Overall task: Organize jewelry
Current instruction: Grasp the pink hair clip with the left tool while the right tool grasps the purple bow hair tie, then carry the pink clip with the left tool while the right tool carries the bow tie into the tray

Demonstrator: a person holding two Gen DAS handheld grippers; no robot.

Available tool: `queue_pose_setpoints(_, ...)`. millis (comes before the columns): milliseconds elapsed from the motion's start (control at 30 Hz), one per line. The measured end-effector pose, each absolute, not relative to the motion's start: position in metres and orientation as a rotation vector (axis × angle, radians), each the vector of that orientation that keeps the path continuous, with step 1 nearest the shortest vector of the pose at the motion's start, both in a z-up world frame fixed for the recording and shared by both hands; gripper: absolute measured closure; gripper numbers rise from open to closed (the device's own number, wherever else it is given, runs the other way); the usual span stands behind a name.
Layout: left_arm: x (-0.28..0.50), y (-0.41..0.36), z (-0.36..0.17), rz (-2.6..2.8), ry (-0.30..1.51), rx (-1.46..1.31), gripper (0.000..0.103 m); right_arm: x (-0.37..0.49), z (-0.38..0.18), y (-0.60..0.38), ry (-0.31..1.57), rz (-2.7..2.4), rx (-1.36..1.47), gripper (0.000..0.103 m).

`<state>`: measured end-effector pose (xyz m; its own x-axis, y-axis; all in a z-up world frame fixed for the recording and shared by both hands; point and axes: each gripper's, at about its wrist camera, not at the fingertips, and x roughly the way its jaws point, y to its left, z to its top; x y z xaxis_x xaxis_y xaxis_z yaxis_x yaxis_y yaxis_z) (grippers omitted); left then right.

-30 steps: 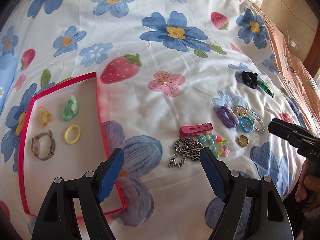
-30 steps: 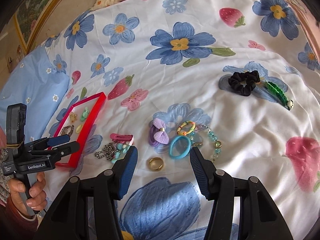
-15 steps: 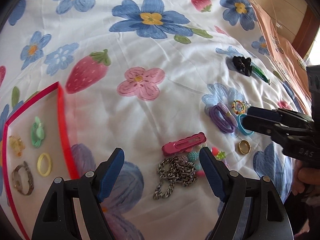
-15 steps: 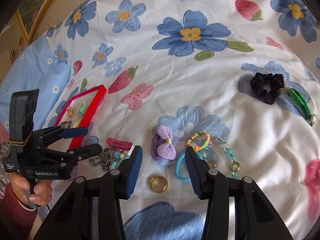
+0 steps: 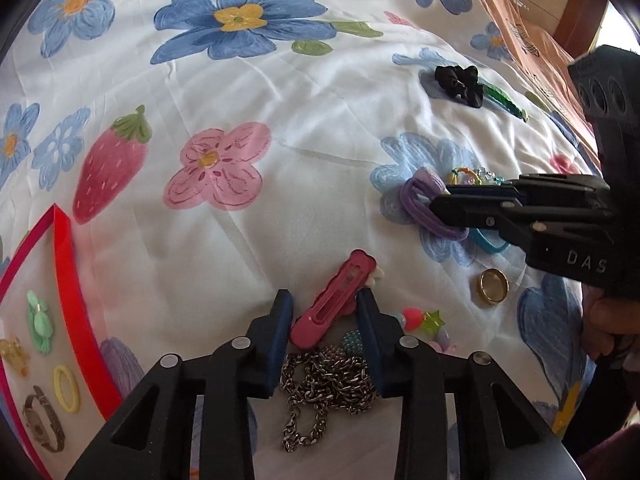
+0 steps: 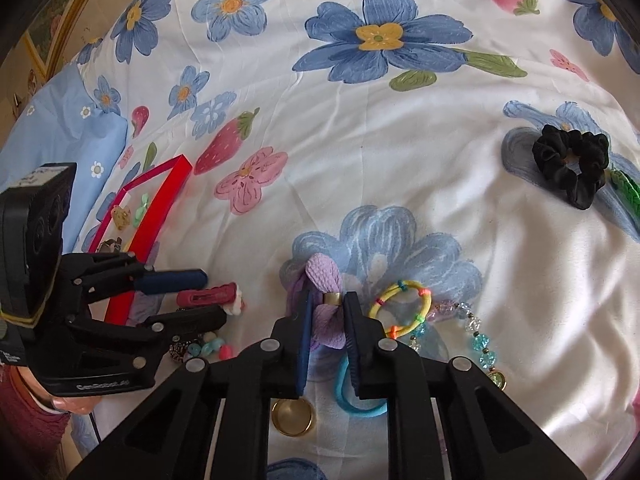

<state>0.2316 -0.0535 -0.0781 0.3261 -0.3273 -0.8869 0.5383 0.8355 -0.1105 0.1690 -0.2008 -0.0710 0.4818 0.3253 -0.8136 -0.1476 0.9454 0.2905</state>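
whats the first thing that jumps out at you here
Both grippers have just been closing on hair things amid the jewelry on the flowered sheet: the left gripper around the pink clip, the right gripper pinching the purple bow. A red tray at the left edge already holds rings and a watch, and a black scrunchie lies apart at far right.

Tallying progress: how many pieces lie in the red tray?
4: green flower clip farthest, amber clip beside it, yellow ring, watch nearest. The tray's left part is cut off, so more may hide.
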Motion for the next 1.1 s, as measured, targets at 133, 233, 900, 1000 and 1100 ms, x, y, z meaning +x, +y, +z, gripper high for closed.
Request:
queue_pose_setpoints(133, 0.229, -0.052, -0.076, -0.570, 1.086, 0.203, 0.083, 0.170, -0.067, -0.205, 1.018, 0.286, 0.204, 0.088)
queue_pose_setpoints(233, 0.226, -0.043, -0.071, -0.562, 1.083, 0.156, 0.086, 0.168, -0.063, -0.204, 1.006, 0.290, 0.212, 0.088)
queue_pose_setpoints(900, 0.145, 0.080, -0.011, -0.373, 0.961, -0.132, 0.086, 0.155, -0.038, -0.140, 0.970, 0.415, 0.186, 0.089)
queue_pose_setpoints(1000, 0.130, 0.101, -0.007, -0.344, 0.955, -0.169, 0.086, 0.154, -0.036, -0.124, 0.969, 0.441, 0.175, 0.089)
queue_pose_setpoints(1100, 0.117, 0.121, -0.004, -0.311, 0.949, -0.198, 0.086, 0.154, -0.033, -0.107, 0.971, 0.473, 0.165, 0.089)
